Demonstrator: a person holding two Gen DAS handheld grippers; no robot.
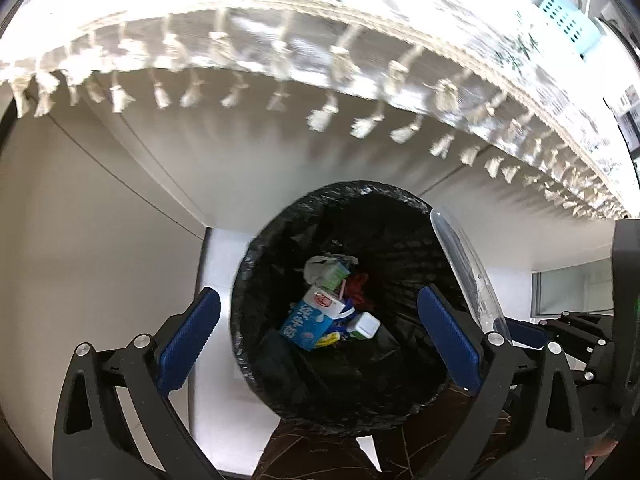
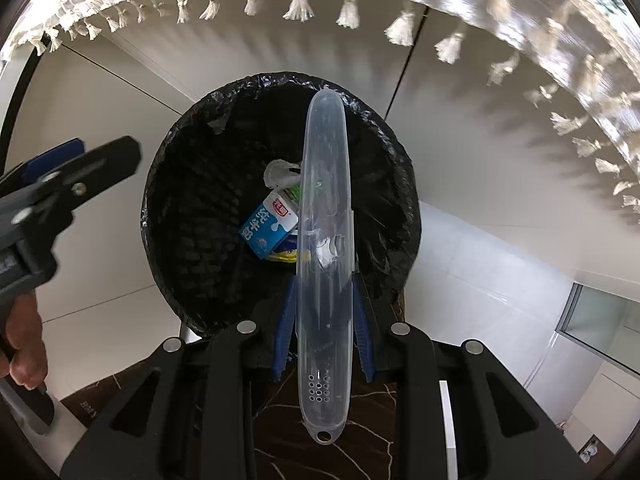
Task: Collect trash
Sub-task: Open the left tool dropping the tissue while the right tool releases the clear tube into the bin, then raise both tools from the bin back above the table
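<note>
A round bin with a black liner [image 1: 256,264] stands on the floor below both grippers. In it lie a blue and white milk carton [image 1: 306,322], a green carton, a small white box and red wrapping. My left gripper [image 1: 320,336] hangs over the bin's mouth, open, with nothing between its blue pads. My right gripper [image 2: 324,320] is shut on a long clear plastic case [image 2: 326,208], which reaches out over the bin [image 2: 180,140] and the milk carton [image 2: 268,224]. The case [image 1: 464,268] also shows at the bin's right rim in the left wrist view.
A fringed white tablecloth [image 1: 320,80] overhangs the bin from above. White cabinet panels [image 1: 100,220] stand behind it. A dark brown veined surface [image 2: 340,460] lies under the bin's near side. A teal basket [image 1: 568,20] sits on the table. A hand [image 2: 20,340] holds the left gripper.
</note>
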